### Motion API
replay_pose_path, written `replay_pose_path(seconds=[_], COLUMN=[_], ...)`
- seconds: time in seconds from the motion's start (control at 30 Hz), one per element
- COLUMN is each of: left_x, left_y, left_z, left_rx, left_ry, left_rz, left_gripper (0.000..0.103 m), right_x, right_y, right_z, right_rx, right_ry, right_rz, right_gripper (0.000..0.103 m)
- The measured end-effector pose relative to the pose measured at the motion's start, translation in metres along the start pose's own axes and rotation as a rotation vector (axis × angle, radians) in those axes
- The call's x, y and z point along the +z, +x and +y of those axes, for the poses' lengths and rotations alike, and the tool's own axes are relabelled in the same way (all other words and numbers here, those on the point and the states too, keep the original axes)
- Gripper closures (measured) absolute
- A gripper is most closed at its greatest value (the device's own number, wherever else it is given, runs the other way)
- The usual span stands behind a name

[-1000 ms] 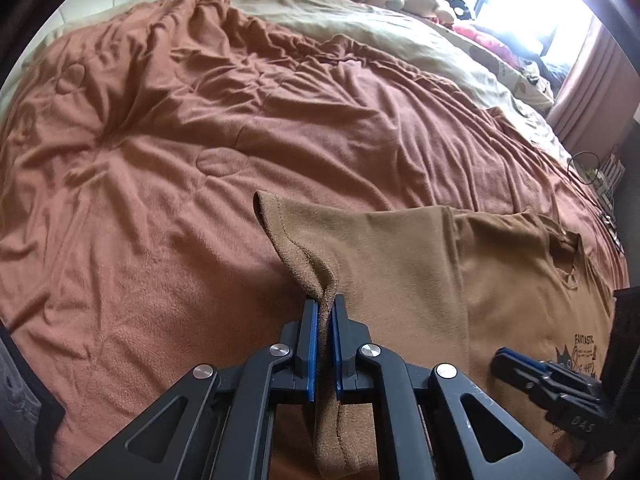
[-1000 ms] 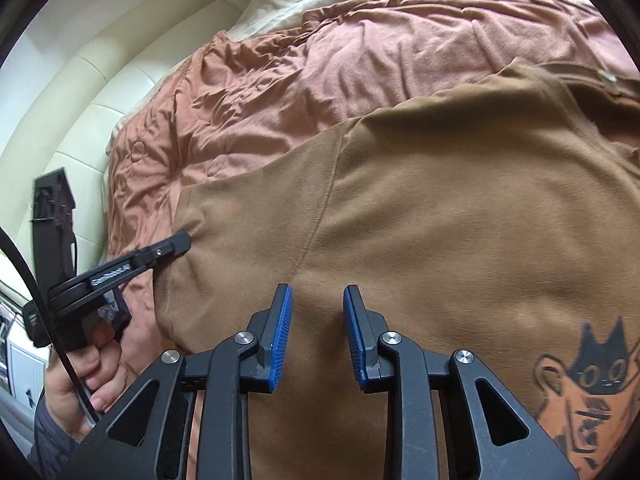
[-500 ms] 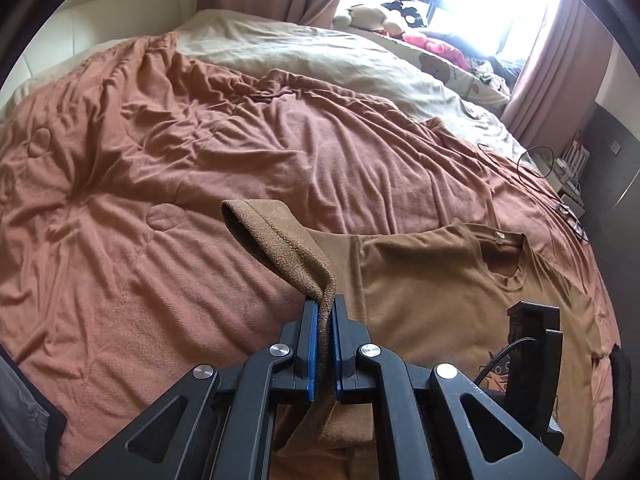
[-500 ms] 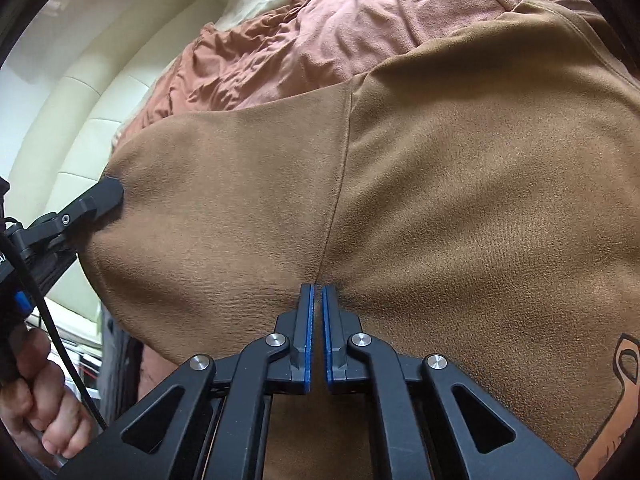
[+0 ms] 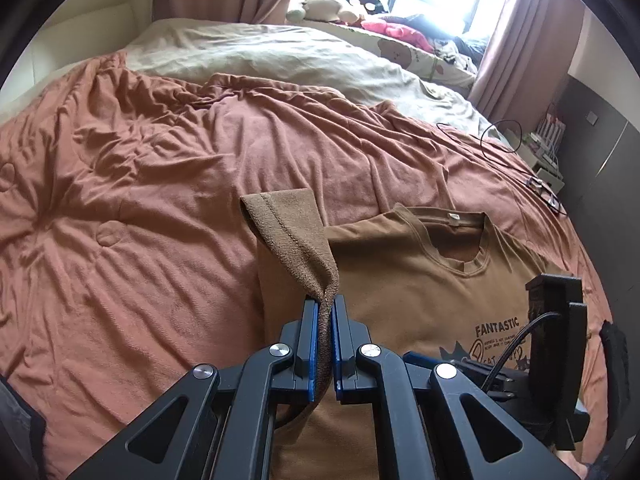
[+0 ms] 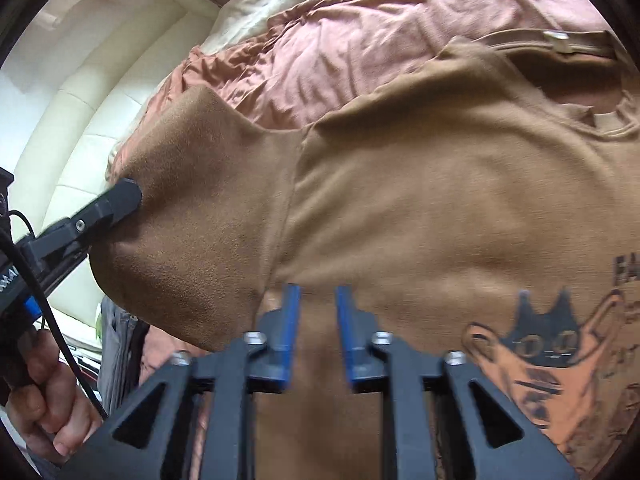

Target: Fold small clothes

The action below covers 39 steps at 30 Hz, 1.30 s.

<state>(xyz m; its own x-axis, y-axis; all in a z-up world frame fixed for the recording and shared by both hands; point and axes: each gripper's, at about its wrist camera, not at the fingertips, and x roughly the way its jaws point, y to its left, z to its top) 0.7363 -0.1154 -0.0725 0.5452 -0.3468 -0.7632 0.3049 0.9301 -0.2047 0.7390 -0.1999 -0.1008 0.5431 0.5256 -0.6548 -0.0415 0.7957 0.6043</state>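
Jaws of the left gripper [image 5: 325, 304] pinch the sleeve [image 5: 292, 236] of the brown T-shirt [image 5: 420, 280], lifting it over the shirt's body on the rust bedspread [image 5: 140, 160]. From the right wrist, the right gripper [image 6: 317, 312] hovers spread just above the chest, beside a cat print [image 6: 548, 332]; a hand [image 6: 40, 412] grips the left tool.

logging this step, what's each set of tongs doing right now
Left tongs: closed on the t-shirt sleeve.
Right tongs: open, holding nothing, over the t-shirt.
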Motion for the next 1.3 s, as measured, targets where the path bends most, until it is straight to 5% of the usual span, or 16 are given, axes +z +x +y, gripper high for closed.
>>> replay_pose_path(seconds=[0.03, 0.17, 0.3, 0.33, 0.43, 0.57, 0.93, 0.97, 1.03, 1.07, 1.3], left_x=[-0.002, -0.009, -0.015, -0.015, -0.014, -0.021, -0.06, -0.063, -0.067, -0.069, -0.077], left_y=[0.003, 0.017, 0.015, 0.012, 0.011, 0.025, 0.074, 0.077, 0.082, 0.081, 0.072], left_z=[-0.005, -0.023, -0.029, -0.027, -0.014, 0.005, 0.038, 0.04, 0.044, 0.046, 0.052], left_rx=[-0.01, -0.087, -0.084, -0.069, -0.055, 0.062, 0.146, 0.152, 0.158, 0.157, 0.154], left_ry=[0.003, 0.027, 0.052, 0.052, 0.028, 0.028, 0.05, 0.049, 0.049, 0.052, 0.045], left_rz=[0.008, 0.069, 0.055, 0.041, 0.032, 0.061, 0.196, 0.209, 0.235, 0.237, 0.255], left_gripper=[0.097, 0.091, 0.036, 0.035, 0.035, 0.035, 0.049, 0.049, 0.049, 0.049, 0.049], right_x=[0.001, -0.003, -0.004, -0.005, -0.008, -0.005, 0.014, 0.014, 0.019, 0.023, 0.023], right_y=[-0.009, -0.029, -0.038, -0.039, -0.044, -0.038, 0.009, 0.009, 0.016, 0.017, -0.002], right_z=[-0.006, -0.025, -0.034, -0.035, -0.038, -0.034, -0.016, -0.016, -0.018, -0.021, -0.04], right_rx=[-0.012, -0.032, -0.063, -0.065, -0.053, -0.083, -0.214, -0.216, -0.235, -0.241, -0.281], right_ry=[0.011, 0.057, 0.065, 0.067, 0.067, 0.021, -0.086, -0.09, -0.093, -0.087, -0.043], right_rz=[-0.023, -0.054, -0.061, -0.063, -0.06, -0.055, -0.059, -0.07, -0.045, -0.027, -0.046], right_gripper=[0.047, 0.047, 0.047, 0.047, 0.047, 0.047, 0.047, 0.051, 0.09, 0.097, 0.102])
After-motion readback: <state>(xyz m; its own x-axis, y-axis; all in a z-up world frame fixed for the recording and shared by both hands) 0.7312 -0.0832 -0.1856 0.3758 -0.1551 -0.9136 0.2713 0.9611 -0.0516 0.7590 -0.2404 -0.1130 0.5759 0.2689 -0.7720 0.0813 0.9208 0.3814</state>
